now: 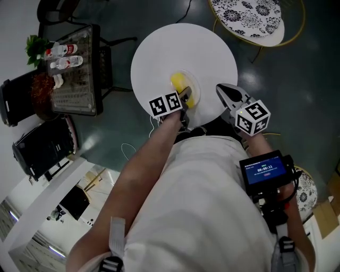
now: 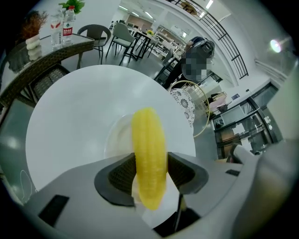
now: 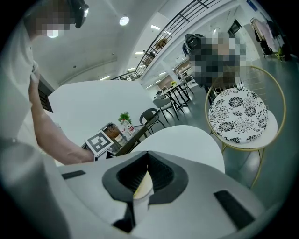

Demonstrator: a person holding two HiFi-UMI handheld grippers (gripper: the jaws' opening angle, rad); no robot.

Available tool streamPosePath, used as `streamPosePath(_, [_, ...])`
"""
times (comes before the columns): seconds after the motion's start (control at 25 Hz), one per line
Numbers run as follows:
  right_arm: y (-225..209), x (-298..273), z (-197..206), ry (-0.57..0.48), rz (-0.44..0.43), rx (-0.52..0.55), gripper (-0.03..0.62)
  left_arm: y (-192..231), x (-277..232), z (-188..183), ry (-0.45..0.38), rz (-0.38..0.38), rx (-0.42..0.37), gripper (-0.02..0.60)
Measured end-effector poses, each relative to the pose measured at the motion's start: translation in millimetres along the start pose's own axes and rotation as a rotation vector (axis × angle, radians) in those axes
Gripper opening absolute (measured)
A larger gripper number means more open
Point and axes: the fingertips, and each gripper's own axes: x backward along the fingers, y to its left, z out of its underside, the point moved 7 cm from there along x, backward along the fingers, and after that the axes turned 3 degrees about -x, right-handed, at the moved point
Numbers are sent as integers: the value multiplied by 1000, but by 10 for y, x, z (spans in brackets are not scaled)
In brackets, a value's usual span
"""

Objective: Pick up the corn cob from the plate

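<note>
A yellow corn cob (image 1: 179, 82) lies on a shallow clear plate (image 1: 195, 81) near the front of the round white table (image 1: 164, 48). My left gripper (image 1: 185, 98) comes at it from the near side. In the left gripper view the cob (image 2: 149, 140) stands between both dark pads, which press on its sides, with the plate (image 2: 116, 135) just beyond; the left gripper (image 2: 150, 173) is shut on it. My right gripper (image 1: 223, 91) hovers at the table's right front edge, shut and empty; in the right gripper view its jaws (image 3: 142, 186) meet over the table (image 3: 187, 137).
A gold-framed chair with a patterned cushion (image 1: 252, 16) stands beyond the table at the right. A dark side table (image 1: 74, 69) with bottles and a plant is at the left, with black chairs (image 1: 42, 146) near it. The person's body fills the lower part of the head view.
</note>
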Motion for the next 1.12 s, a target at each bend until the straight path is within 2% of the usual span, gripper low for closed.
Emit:
streamPosePath(0.56, [47, -49, -68, 10, -30, 44, 8, -72, 228, -64, -95, 94, 14, 220])
streamPosePath(0.76, [205, -101, -17, 24, -46, 57, 6, 96, 421, 5, -117, 90, 26, 220])
streamPosePath(0.96, [114, -101, -103, 30, -68, 73, 8, 118, 432, -1, -132, 76, 47, 220])
streamPosePath(1.12, [492, -272, -3, 36, -75, 79, 8, 498, 756, 108, -125, 61, 58, 221])
